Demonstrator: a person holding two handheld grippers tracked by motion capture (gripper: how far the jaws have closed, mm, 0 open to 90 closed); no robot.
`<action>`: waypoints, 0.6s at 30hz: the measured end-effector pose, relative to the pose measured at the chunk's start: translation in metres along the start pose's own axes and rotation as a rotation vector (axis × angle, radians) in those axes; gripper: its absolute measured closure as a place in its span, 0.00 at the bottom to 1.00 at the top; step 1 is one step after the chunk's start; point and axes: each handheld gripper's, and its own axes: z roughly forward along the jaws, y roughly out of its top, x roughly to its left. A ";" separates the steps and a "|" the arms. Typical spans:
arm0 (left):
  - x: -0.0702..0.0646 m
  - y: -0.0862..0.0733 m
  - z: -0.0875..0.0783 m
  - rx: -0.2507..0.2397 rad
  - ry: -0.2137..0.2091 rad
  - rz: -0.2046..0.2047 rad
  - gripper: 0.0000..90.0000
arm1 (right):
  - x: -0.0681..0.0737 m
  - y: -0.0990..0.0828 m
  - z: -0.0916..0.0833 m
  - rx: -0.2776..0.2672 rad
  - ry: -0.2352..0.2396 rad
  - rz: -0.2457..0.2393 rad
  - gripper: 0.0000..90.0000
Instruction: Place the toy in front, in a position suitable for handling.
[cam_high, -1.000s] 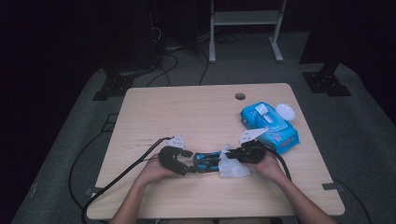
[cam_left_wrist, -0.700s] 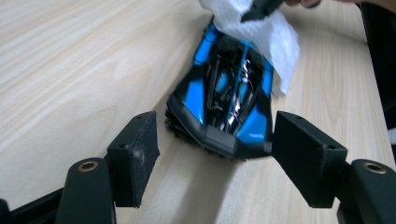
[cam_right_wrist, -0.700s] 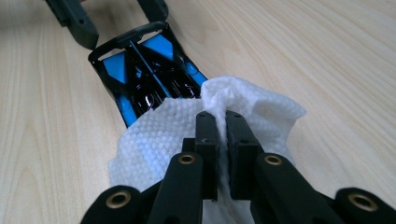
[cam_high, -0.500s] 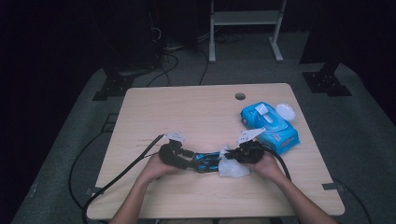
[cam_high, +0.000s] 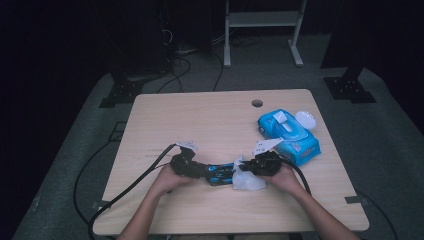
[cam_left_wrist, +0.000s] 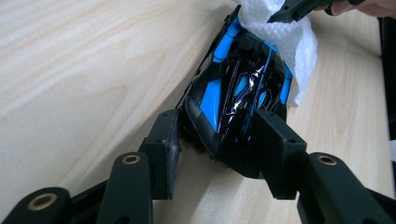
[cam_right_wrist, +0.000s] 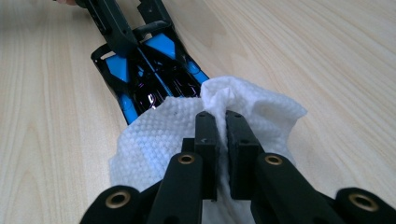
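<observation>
Dark floor surrounds the wooden bench (cam_high: 200, 120). Low in the frame's centre, the left gripper (cam_left_wrist: 217, 140) clamps a black-and-blue toy car (cam_left_wrist: 238, 88), while the right gripper (cam_right_wrist: 222, 123) pinches a white wipe (cam_right_wrist: 252, 107) against its end; wiping looks underway, unfinished.

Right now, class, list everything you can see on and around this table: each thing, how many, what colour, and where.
Toy car: one, black and blue, near table edge, clamped in left gripper's jaws.
Wet wipe: one, white, draped on the car's end, pinched by right gripper.
Wipes pack: one, blue, table's right side.
Round lid: one, white, beside the pack.
Table: one, light wood, with a hole near its far edge.
Stand: one, white, floor behind table.
Left gripper: black, shut on car.
Right gripper: black, shut on wipe.
</observation>
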 end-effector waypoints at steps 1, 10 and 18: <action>-0.001 0.000 0.000 -0.001 0.004 0.007 0.62 | 0.000 0.000 0.000 0.002 0.005 0.003 0.93; -0.006 -0.004 -0.001 -0.044 0.031 0.094 0.62 | -0.003 -0.001 -0.009 -0.013 0.006 0.004 0.88; -0.017 -0.010 -0.003 -0.082 0.084 0.195 0.62 | -0.005 -0.001 -0.014 -0.015 0.002 0.018 0.74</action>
